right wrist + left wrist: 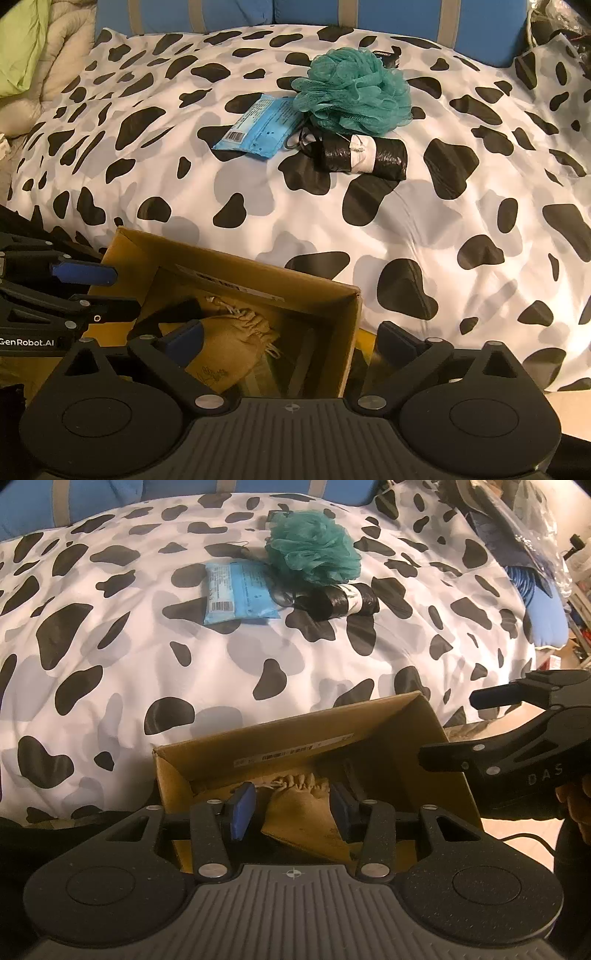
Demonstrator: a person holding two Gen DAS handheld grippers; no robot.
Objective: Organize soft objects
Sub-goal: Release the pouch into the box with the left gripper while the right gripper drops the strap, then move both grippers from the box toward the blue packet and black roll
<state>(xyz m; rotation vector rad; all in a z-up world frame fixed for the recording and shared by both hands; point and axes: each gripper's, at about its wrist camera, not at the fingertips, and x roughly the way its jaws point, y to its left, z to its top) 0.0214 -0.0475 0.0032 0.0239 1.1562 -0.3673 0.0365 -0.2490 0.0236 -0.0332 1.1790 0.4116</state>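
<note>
An open cardboard box (295,727) (352,317) stands at the near edge of a cow-print duvet (110,646) (461,206). In the box lies a tan drawstring pouch (299,812) (229,343). My left gripper (291,808) (125,293) hovers over the box's edge, its blue pads partly apart and pressing on nothing. My right gripper (290,341) (447,727) stands wide open, one finger above the pouch and the other outside the box wall. Farther back on the duvet lie a teal bath pouf (314,550) (354,92), a blue packet (238,592) (258,129) and a black bag roll (340,600) (365,155).
Blue cushions (236,14) line the back of the bed. A green pillow (18,48) sits far left. Plastic bags and a coiled blue cable (517,579) crowd the right end. A hand (576,805) holds the right gripper's handle.
</note>
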